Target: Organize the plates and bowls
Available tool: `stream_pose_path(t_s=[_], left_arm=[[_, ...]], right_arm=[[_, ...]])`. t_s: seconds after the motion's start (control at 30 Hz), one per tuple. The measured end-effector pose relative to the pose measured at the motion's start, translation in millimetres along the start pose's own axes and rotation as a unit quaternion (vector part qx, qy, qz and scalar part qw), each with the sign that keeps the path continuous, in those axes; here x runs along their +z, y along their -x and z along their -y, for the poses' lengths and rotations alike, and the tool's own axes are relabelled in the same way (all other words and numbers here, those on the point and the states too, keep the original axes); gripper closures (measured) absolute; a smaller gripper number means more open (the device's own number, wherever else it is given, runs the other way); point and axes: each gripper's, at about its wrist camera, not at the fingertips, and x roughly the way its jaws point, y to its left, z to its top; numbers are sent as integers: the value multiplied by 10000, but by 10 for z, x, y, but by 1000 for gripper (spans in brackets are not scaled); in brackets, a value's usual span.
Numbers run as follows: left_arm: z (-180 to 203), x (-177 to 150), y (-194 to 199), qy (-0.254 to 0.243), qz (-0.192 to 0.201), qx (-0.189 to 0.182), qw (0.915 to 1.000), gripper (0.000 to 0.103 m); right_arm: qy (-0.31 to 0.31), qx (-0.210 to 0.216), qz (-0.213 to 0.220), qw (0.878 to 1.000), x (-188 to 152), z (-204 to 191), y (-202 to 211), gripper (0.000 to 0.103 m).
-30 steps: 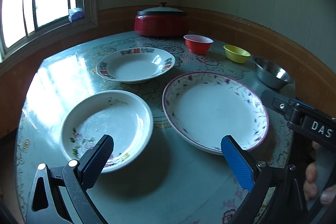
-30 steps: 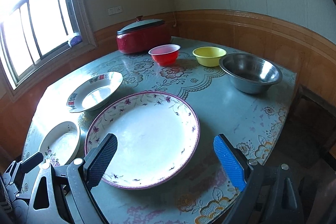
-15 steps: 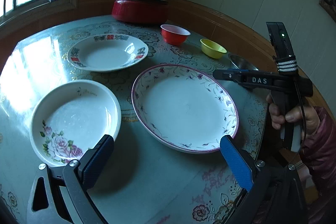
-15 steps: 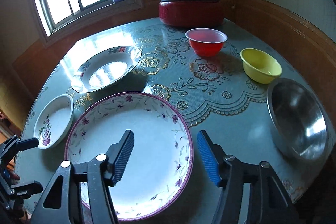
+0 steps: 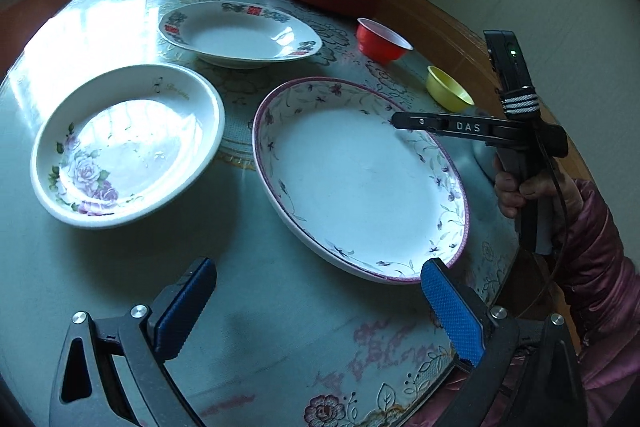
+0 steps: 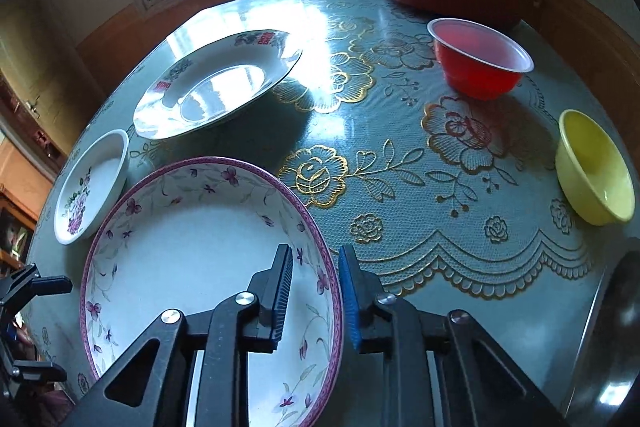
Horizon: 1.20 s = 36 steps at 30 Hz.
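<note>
While closing, right gripper (image 6: 316,291) now straddles purple-rimmed plate (image 6: 192,247) rim

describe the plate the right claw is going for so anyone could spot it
On the round floral table, it is the nearest plate, the purple-rimmed plate. The right claw straddles its rim. It is the largest, with small purple flowers, unlike the rose plate beside it.

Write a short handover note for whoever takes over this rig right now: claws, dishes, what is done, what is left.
Right claw: has just been closing, fingers astride the rim of the purple-rimmed plate; whether the pads press is unclear.
Left claw: open, empty, above the table.
Rose plate and red-patterned plate lie apart. Red bowl, yellow bowl, steel bowl separate.
Done: nothing stacked. Left: stack plates, nest bowls.
</note>
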Motion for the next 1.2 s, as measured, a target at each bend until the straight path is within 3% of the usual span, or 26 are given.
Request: stream_pose_path(t_s=[0.17, 0.33, 0.4, 0.57, 0.87, 1.03, 1.2], left_arm=[[49, -9, -76, 410, 48, 321, 9986, 23], [110, 23, -199, 571, 36, 369, 9977, 47], [160, 46, -245, 545, 29, 387, 9978, 61], [282, 84, -318, 398, 54, 603, 9974, 69], [443, 271, -529, 67, -1, 1183, 9930, 71], [434, 281, -546, -64, -36, 1207, 9927, 71], [364, 296, -512, -138, -57, 996, 9949, 71]], right_arm=[[519, -14, -55, 9986, -47, -50, 19, 89], [750, 58, -96, 9971, -106, -39, 69, 90], [758, 110, -110, 9970, -129, -21, 90, 90], [583, 54, -108, 9982, -174, 124, 138, 90], [337, -75, -69, 9994, -200, 302, 181, 90], [143, -146, -56, 9998, -213, 299, 183, 89], [1, -278, -134, 9995, -243, 245, 196, 87]])
